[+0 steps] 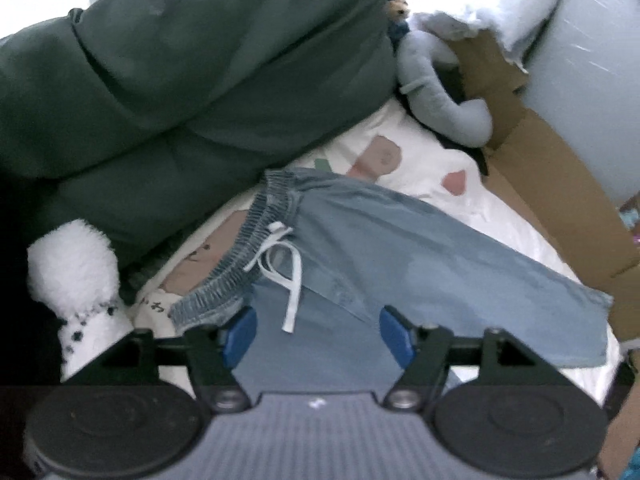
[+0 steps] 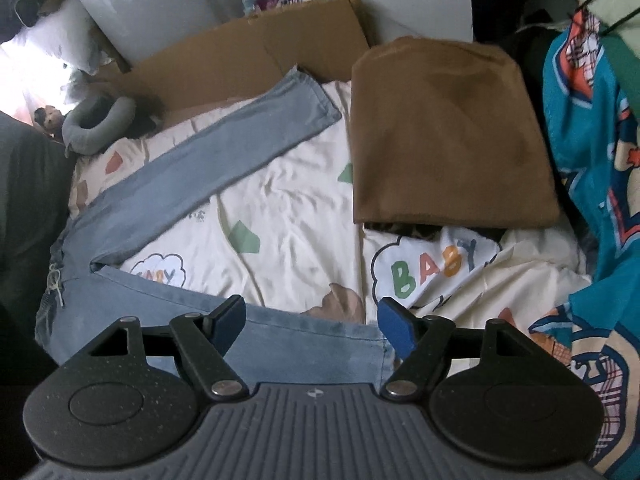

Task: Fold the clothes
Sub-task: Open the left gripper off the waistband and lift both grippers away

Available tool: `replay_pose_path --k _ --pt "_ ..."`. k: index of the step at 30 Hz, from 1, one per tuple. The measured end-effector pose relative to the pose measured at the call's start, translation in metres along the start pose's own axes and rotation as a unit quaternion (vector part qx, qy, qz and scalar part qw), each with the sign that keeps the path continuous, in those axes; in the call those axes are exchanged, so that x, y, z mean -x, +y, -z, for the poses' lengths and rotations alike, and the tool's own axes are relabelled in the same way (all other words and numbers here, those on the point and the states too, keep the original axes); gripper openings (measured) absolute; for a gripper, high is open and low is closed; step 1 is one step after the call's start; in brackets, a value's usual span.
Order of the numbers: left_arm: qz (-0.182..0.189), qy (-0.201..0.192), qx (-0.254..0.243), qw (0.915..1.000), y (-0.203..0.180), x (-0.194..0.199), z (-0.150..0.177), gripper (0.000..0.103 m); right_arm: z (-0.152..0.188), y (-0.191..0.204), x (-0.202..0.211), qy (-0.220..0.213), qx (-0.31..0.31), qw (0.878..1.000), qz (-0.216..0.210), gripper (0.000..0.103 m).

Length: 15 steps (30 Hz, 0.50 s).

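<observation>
Denim is what the moment turns on: a pair of light blue jeans [image 2: 168, 184] lies spread on the cream printed bedsheet [image 2: 296, 216], waistband toward the left of the right wrist view, one leg running to the upper middle of the frame, the other along the bottom under the right gripper [image 2: 312, 320]. The legs sit splayed in a V, flat and apart, most likely so that one can be laid over the other as the first fold.

In the left wrist view the elastic waistband and its white drawstring [image 1: 280, 264] sit at centre, just above the left gripper [image 1: 318, 332]. Both grippers hang over the cloth with their blue pads well apart and nothing pinched between them; whether a pad brushes the fabric is hard to tell through the fisheye.

A folded brown garment [image 2: 444, 136] rests at the upper right, probably set aside as finished. A dark green duvet [image 1: 192, 72] fills the upper left.
</observation>
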<state>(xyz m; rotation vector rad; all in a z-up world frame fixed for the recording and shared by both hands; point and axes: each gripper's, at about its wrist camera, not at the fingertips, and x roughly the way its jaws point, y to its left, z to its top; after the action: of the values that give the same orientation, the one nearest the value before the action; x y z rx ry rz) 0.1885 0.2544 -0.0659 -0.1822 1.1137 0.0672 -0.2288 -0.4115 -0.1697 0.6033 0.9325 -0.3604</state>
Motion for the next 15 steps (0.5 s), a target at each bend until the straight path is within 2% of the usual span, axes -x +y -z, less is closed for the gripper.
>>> replay_pose_path --k 4,8,15 --pt "0.011 -0.011 -0.014 0.9998 -0.012 0.021 -0.001 0.078 -0.001 0.002 0.014 -0.007 0.007 1.000 -0.002 0.084" --pt "0.027 -0.008 -0.025 0.9993 -0.023 0.037 0.003 0.083 -0.001 0.004 0.033 -0.024 0.012 1.000 -0.012 0.097" --pt "0.051 -0.010 -0.003 0.9987 -0.025 0.049 0.024 0.083 -0.001 0.003 0.064 -0.048 0.017 0.999 -0.009 0.099"
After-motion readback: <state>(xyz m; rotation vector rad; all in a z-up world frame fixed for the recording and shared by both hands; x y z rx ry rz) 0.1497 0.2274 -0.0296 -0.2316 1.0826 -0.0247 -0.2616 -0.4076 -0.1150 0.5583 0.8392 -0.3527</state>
